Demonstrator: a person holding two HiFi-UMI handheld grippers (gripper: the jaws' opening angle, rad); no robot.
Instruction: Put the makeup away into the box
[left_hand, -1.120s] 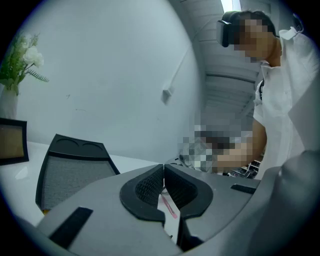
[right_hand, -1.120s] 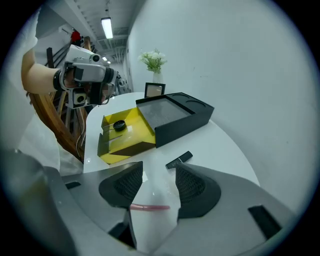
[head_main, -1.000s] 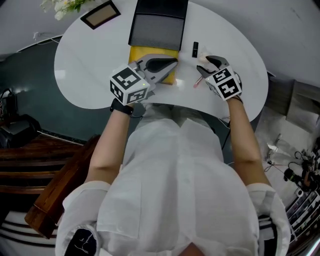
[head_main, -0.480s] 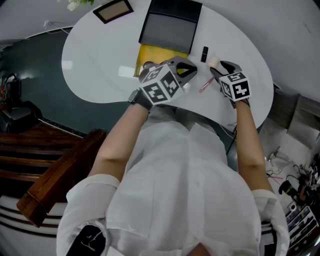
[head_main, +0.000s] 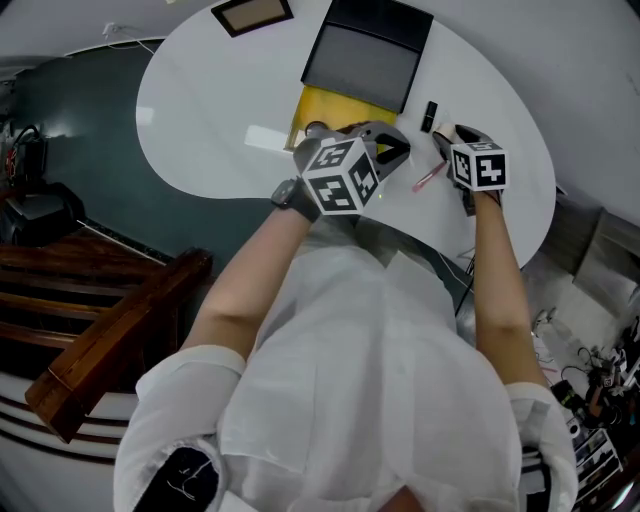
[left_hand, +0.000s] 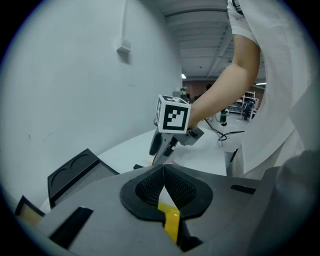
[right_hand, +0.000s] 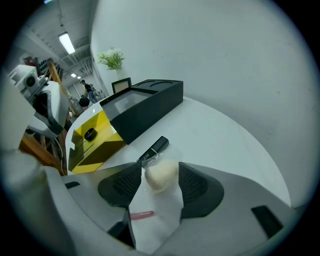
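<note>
Left gripper: your jaws are closed pad to pad, with nothing held between them. In the head view it hangs over the near right corner of the yellow box. A strip of yellow shows through the gap just below the closed pads.

Right gripper: your jaws stand wide apart and point down at the table. A cream, egg-shaped sponge lies on the white top between the pads. It sits close against the left pad, and a gap shows on the right side. From this angle you probably do not touch it yet, though the left side is hard to read.

Other makeup on the table:
- A black tube lies just beyond the sponge, on its far side, touching it or nearly so.
- A pink stick lies nearer you than the sponge, under the left jaw.

The yellow box sits to the left of the sponge, open on top, with a small round black pot inside. A black case stands directly behind it, touching its far side. Farther left along the table are a picture frame and flowers.

In the head view, the right gripper is to the right of the left gripper, near it but apart.
</note>
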